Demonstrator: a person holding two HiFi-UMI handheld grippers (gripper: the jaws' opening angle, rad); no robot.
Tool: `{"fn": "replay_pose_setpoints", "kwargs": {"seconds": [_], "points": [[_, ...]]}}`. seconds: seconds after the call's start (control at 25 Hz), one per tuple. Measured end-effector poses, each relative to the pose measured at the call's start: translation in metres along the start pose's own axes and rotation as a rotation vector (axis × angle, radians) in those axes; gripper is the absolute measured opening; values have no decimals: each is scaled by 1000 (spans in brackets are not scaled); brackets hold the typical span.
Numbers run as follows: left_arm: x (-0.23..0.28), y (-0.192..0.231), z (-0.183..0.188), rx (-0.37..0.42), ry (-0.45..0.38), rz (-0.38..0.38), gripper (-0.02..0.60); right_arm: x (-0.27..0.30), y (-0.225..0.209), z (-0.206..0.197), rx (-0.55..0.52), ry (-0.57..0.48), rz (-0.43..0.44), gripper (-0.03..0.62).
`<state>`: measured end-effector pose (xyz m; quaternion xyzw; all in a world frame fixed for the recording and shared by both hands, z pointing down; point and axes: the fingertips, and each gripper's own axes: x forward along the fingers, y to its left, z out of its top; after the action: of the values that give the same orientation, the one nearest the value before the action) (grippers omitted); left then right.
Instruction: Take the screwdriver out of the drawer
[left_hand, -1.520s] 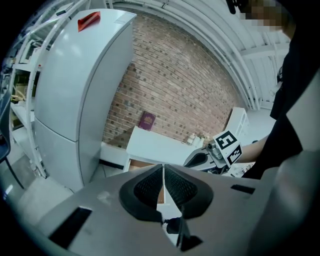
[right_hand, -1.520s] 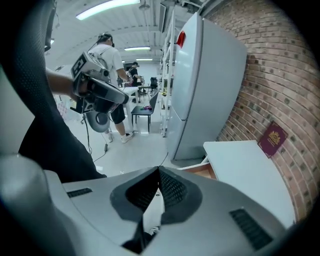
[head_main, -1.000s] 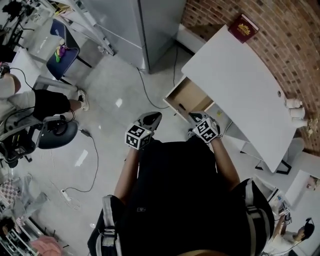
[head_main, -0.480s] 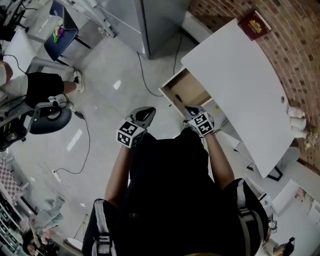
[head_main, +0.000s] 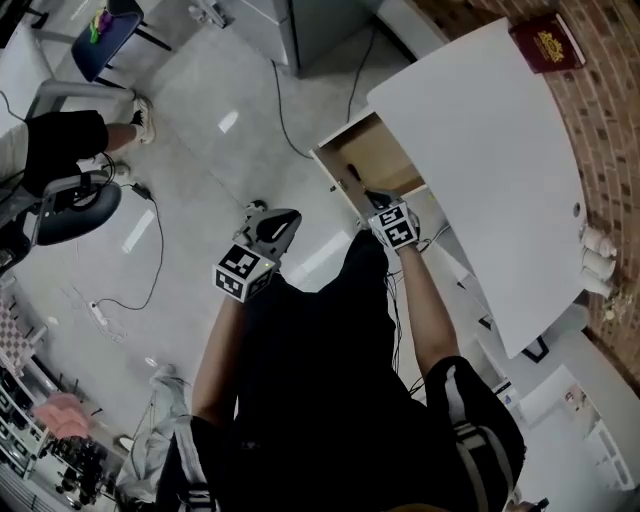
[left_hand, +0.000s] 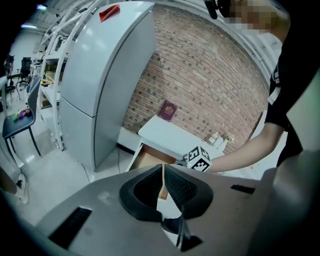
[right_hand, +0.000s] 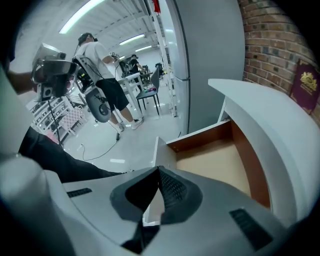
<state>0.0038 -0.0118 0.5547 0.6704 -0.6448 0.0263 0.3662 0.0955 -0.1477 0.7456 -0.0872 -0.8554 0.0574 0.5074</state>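
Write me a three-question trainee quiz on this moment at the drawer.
1. True or false: the drawer under the white table is open.
2. Which gripper is nearer the drawer? A) left gripper B) right gripper
3. Fill in: the maroon book lies on the ____.
Key: 1 true; 2 B; 3 white table.
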Motion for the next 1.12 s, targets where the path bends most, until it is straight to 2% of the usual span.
{"fn": "replay_pose_setpoints", "kwargs": {"seconds": [0.44,1.12], "points": [[17,5,-36,-51,25,21,23,87,-28,-44,-43,133,35,55],[63,19,-88,-86,54,21,23,186,-63,-81,13,233,38,57]]}}
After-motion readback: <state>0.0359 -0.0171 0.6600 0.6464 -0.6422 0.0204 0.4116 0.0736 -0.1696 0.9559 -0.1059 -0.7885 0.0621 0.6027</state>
